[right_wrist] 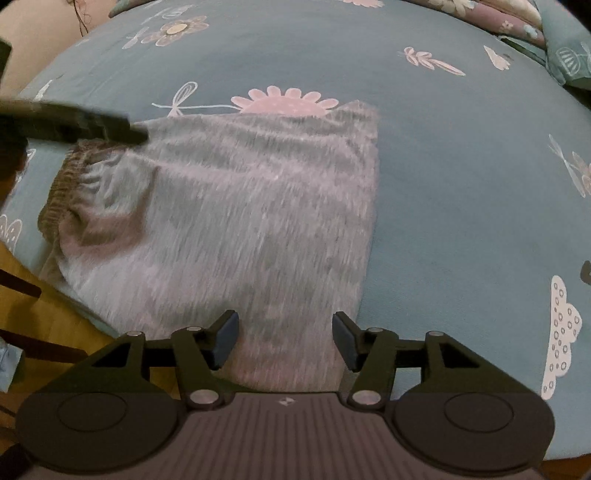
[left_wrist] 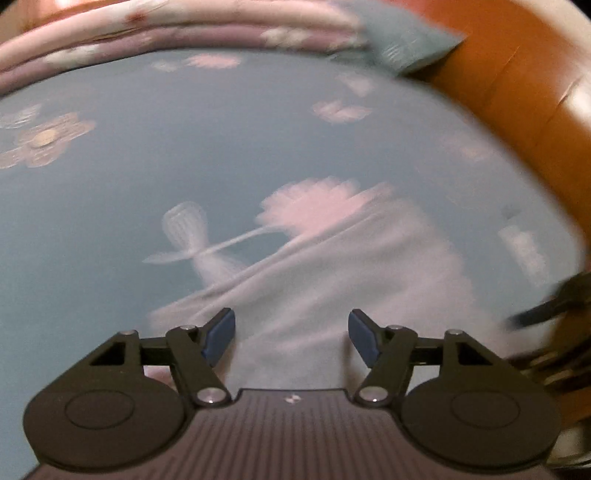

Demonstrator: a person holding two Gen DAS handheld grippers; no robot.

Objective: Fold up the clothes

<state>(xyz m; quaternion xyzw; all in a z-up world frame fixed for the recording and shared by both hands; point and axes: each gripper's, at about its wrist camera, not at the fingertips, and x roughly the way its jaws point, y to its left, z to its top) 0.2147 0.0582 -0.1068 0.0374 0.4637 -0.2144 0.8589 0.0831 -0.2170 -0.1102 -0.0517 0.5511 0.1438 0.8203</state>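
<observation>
Across the whole bed (right_wrist: 461,192) stretches a teal sheet printed with pink flowers, white clouds and leaf sprigs. Its bare surface fills the right wrist view from 12 to 4 o'clock.

On that sheet lies the grey garment (right_wrist: 240,206), a heathered knit folded to a rough rectangle. It has a straight edge on its 3 o'clock side, and a gathered elastic waistband (right_wrist: 59,192) bunched at 9 o'clock. Its far edge just overlaps a large pink flower print at 12 o'clock. Its near end runs down toward 6 o'clock, under the right tool. In the left wrist view the same garment (left_wrist: 332,280) is blurred, a pale shape from the centre toward 5 o'clock. Folded pink bedding (left_wrist: 166,33) lies along 12 o'clock, with an orange wooden bed frame (left_wrist: 517,92) at 2 o'clock.

Right tool (right_wrist: 284,339): jaws moderately wide, blue pads apart. The garment lies between and below them, with no grip on it.

Left tool (left_wrist: 291,338): likewise part-open over the cloth, nothing pinched. From the right wrist view it appears as a dark blurred bar (right_wrist: 74,125) at 10 o'clock, its tip over the garment's far corner; whether it touches cannot be told.
</observation>
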